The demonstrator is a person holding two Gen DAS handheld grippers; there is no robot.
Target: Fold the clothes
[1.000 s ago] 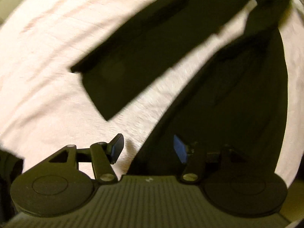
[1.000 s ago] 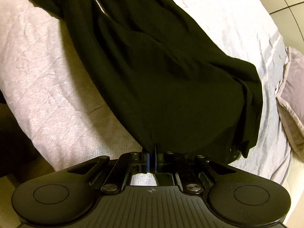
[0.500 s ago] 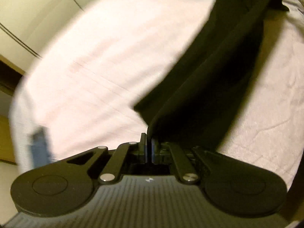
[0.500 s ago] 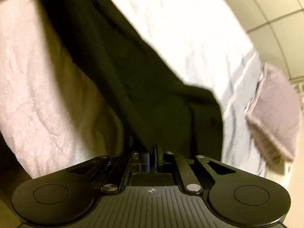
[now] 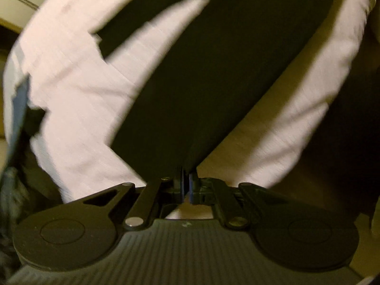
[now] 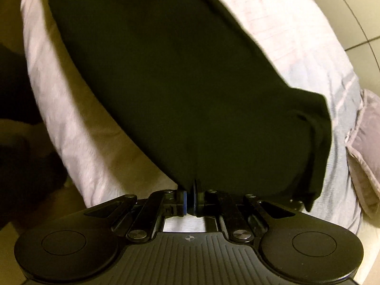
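A black garment (image 5: 213, 76) stretches over a pale pink bedspread (image 5: 78, 99). In the left wrist view its cloth runs down into my left gripper (image 5: 186, 180), whose blue-padded jaws are shut on the fabric edge. A black sleeve (image 5: 142, 21) lies off to the upper left. In the right wrist view the same black garment (image 6: 178, 83) fills the middle, and my right gripper (image 6: 190, 198) is shut on its near edge. A folded sleeve or hem (image 6: 313, 142) hangs at the right side. The left wrist view is motion-blurred.
A grey-mauve cushion (image 6: 365, 152) lies at the right edge of the bed. Pale tiled floor (image 6: 356, 7) shows beyond the bed at upper right. Dark shapes (image 5: 21, 142) sit beside the bed's left edge, and a dark area (image 6: 16, 118) lies left of the bedspread.
My left gripper, open a second ago, has shut on the garment's edge and moved with it. The right gripper has stayed shut on the cloth, and the garment now looks spread wider.
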